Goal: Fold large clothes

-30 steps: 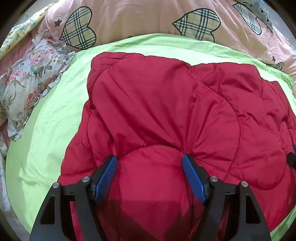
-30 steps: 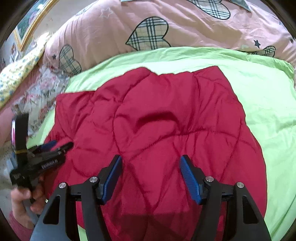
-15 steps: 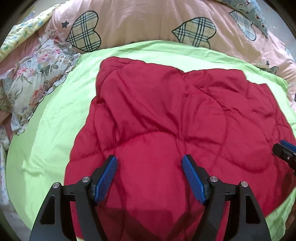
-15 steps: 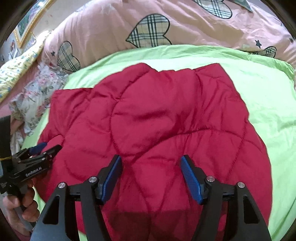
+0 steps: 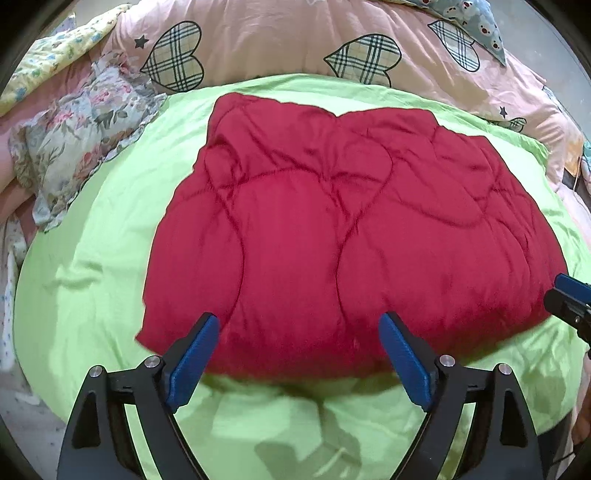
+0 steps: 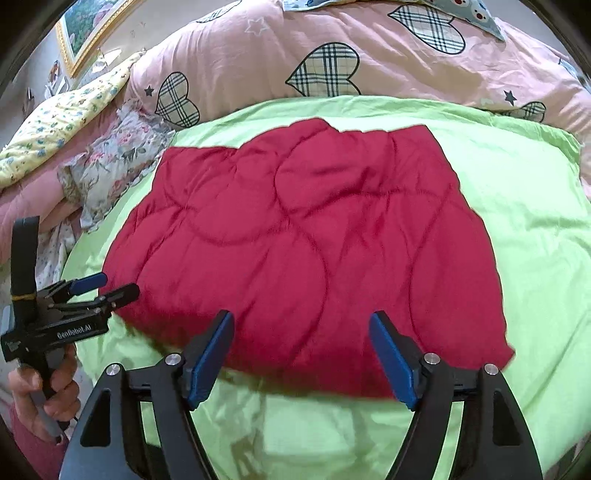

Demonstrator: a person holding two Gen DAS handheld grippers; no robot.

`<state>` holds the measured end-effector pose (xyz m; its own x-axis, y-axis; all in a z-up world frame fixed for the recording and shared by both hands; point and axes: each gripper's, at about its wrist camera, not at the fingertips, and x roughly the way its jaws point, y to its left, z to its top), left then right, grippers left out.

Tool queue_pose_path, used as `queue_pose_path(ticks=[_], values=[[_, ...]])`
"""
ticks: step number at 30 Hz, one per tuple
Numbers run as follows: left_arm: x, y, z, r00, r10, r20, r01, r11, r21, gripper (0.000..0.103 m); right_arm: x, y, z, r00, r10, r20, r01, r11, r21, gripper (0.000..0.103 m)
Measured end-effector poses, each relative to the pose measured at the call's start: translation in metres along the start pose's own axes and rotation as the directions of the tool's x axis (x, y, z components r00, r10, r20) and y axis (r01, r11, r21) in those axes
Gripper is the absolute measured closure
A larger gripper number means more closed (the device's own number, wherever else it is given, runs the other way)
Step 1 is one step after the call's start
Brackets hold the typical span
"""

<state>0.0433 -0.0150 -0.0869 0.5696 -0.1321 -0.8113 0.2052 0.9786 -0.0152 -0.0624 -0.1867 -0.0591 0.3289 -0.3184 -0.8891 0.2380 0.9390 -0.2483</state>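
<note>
A red quilted garment (image 5: 332,229) lies folded into a rough rectangle on a lime-green sheet (image 5: 92,266); it also shows in the right wrist view (image 6: 314,243). My left gripper (image 5: 299,332) is open and empty, just above the garment's near edge. My right gripper (image 6: 301,332) is open and empty, above the same near edge further right. The left gripper also shows at the left of the right wrist view (image 6: 110,286), beside the garment's left corner. The right gripper's tip shows at the right edge of the left wrist view (image 5: 569,299).
A pink duvet with plaid hearts (image 5: 295,40) is heaped behind the sheet. A floral cloth (image 5: 81,136) lies at the left, with a yellow floral pillow (image 6: 62,125) beyond. A framed picture (image 6: 85,26) hangs at the top left.
Both grippers have pulled back and up from the garment. It was under the fingers before; now its whole near edge and green sheet in front show.
</note>
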Motion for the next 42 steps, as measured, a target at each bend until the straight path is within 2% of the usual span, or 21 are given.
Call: queue_pose_path(ticks=[4, 9, 14, 19, 28, 42], values=[[-0.011, -0.002, -0.017, 0.999, 0.033, -0.013, -0.033, 0.999, 0.005, 0.014, -0.006, 0.005, -0.015, 1.000, -0.013, -0.023, 0.012, 1.000, -0.014, 0.023], [-0.033, -0.011, -0.023, 0.999, 0.047, -0.015, -0.047, 0.999, 0.016, 0.014, -0.020, 0.018, -0.025, 0.999, -0.008, -0.040, 0.007, 0.999, -0.039, 0.021], [-0.059, -0.020, -0.023, 0.996, 0.093, 0.005, -0.093, 0.994, 0.049, 0.006, -0.044, 0.033, -0.023, 1.000, 0.003, -0.020, -0.004, 0.998, -0.068, 0.008], [-0.075, -0.023, -0.020, 0.994, 0.105, 0.018, -0.106, 0.993, 0.057, 0.005, -0.058, 0.042, -0.017, 1.000, 0.014, -0.010, -0.015, 0.996, -0.084, 0.006], [-0.064, -0.015, -0.008, 0.994, 0.112, 0.003, -0.112, 0.992, 0.060, 0.005, -0.042, 0.044, -0.005, 0.999, 0.013, -0.047, -0.017, 0.997, -0.073, 0.006], [-0.044, -0.017, 0.014, 0.994, 0.113, 0.000, -0.113, 0.990, 0.085, 0.005, -0.027, 0.035, 0.019, 0.999, 0.001, -0.052, -0.004, 0.999, -0.050, 0.006]])
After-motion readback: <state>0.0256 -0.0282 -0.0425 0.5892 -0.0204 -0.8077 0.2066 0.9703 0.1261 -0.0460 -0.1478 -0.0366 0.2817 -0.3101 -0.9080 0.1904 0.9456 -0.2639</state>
